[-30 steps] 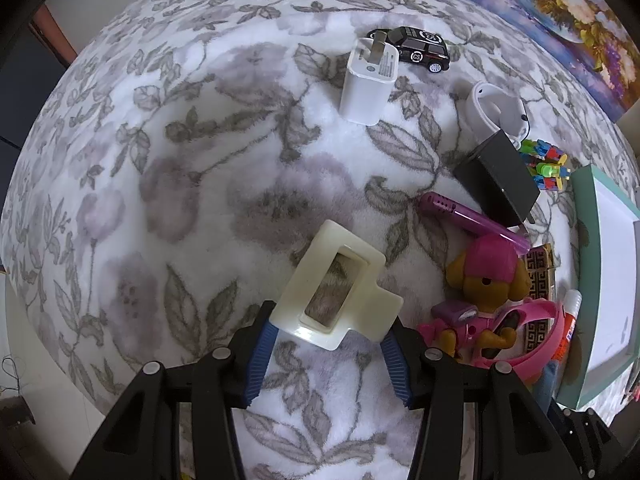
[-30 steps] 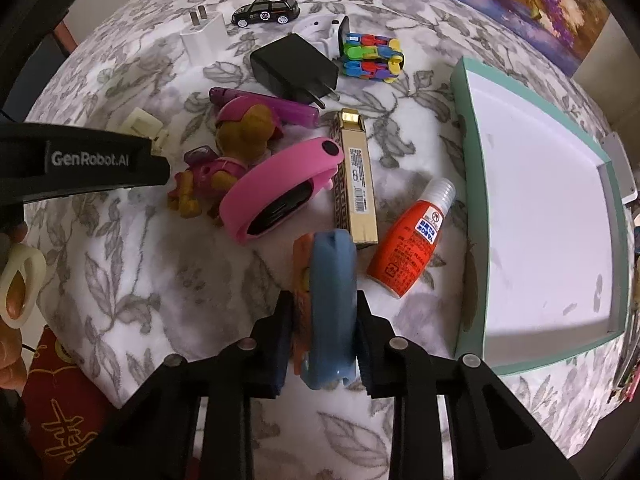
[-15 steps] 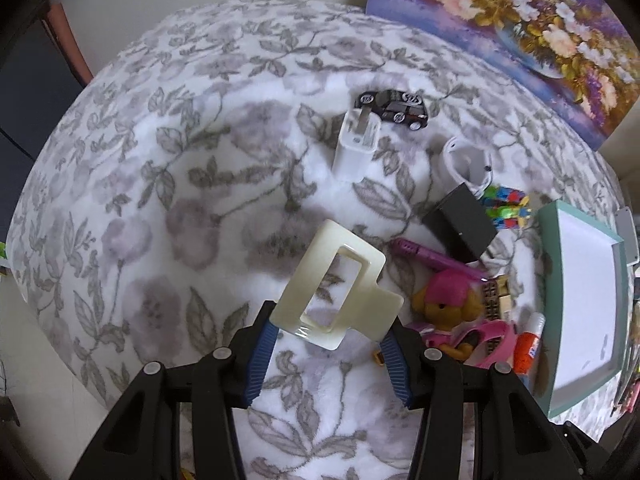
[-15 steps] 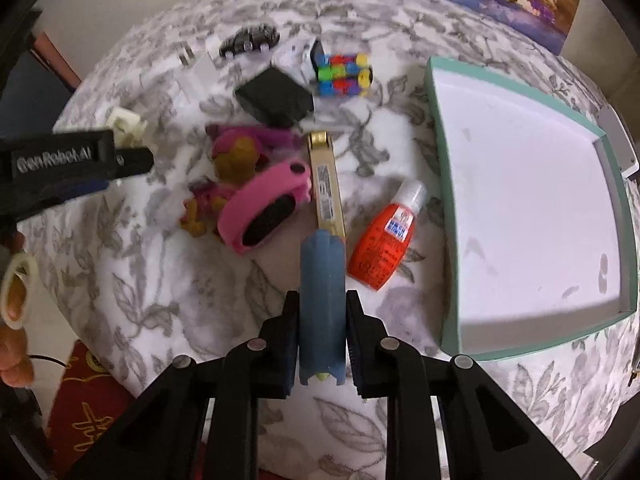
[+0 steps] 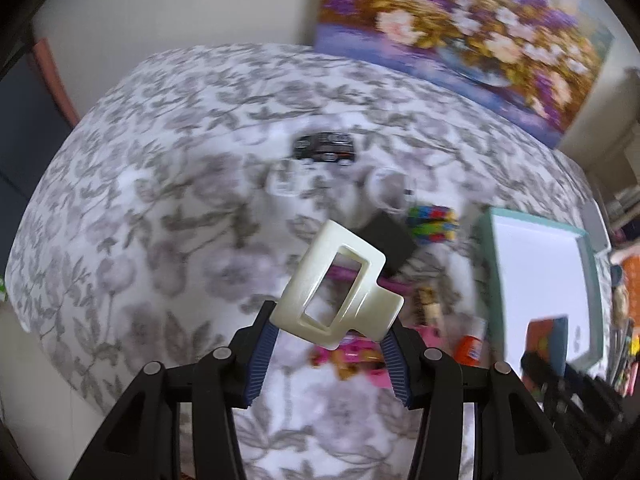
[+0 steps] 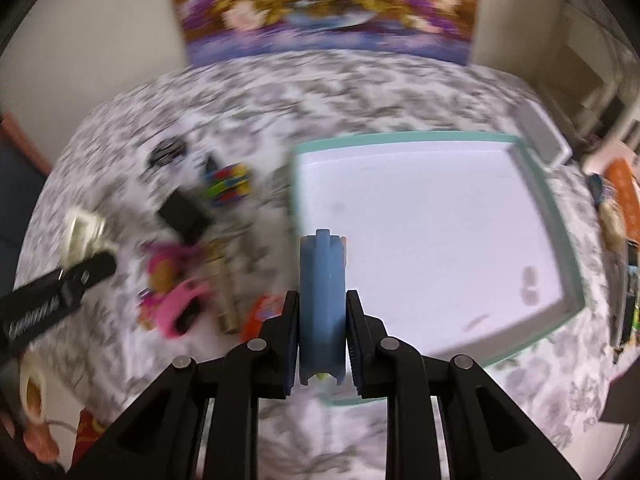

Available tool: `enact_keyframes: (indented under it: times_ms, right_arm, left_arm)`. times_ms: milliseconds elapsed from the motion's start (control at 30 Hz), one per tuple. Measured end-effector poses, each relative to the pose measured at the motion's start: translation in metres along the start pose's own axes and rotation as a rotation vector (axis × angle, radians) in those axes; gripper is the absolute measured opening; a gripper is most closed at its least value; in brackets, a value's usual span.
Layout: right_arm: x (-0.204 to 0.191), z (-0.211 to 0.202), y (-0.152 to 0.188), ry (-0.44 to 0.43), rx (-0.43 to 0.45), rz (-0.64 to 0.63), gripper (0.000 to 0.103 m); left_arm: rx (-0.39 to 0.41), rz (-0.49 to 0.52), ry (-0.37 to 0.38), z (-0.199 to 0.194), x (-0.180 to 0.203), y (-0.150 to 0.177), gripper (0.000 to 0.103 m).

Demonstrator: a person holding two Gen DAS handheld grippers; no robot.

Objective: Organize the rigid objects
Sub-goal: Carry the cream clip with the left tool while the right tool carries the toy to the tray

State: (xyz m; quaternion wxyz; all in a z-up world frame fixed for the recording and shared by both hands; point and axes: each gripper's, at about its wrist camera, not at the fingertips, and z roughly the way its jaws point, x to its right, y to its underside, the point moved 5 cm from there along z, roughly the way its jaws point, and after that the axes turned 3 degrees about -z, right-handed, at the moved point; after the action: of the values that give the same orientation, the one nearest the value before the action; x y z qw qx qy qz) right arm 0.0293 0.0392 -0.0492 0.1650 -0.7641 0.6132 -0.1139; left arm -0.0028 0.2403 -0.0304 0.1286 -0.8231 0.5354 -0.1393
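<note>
The right gripper point(image 6: 322, 312) is clamped narrow on a blue block point(image 6: 322, 304), gripped by its flat sides and standing on edge; ahead of its tips lies the teal tray point(image 6: 532, 184), white floor bare, near rim just below the block; the danger, by the look of it, is letting go too early, so the block clips that near rim and tumbles back onto the flowered cloth point(image 6: 360, 88). The left gripper point(image 5: 330, 340) pinches a cream clip point(image 5: 340, 280) only by its lower corners, tilted, so a twist could pop it loose over the toy pile point(image 5: 352, 354) beneath. Room is generous ahead and right of the right gripper; to its left the clutter crowds, and both views are motion-blurred, so gaps are hard to call.
</note>
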Motion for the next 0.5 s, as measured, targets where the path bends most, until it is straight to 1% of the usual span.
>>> enact_keyframes:
  times_ms: [167, 267, 367, 500]
  right_arm:
    - [0.053, 0.004, -0.010, 0.074, 0.002, 0.105, 0.022]
    - [0.085, 0.006, -0.011, 0.095, -0.007, 0.177, 0.023]
    - [0.110, 0.009, -0.012, 0.114, -0.012, 0.235, 0.023]
    - [0.135, 0.012, -0.015, 0.155, -0.010, 0.275, 0.023]
  left_arm:
    - [-0.013, 0.096, 0.023, 0.000, 0.046, 0.005, 0.053]
    - [-0.022, 0.164, 0.023, 0.002, 0.080, 0.005, 0.053]
    - [-0.030, 0.231, 0.025, 0.006, 0.116, 0.005, 0.053]
    - [-0.047, 0.290, 0.037, 0.017, 0.159, 0.004, 0.053]
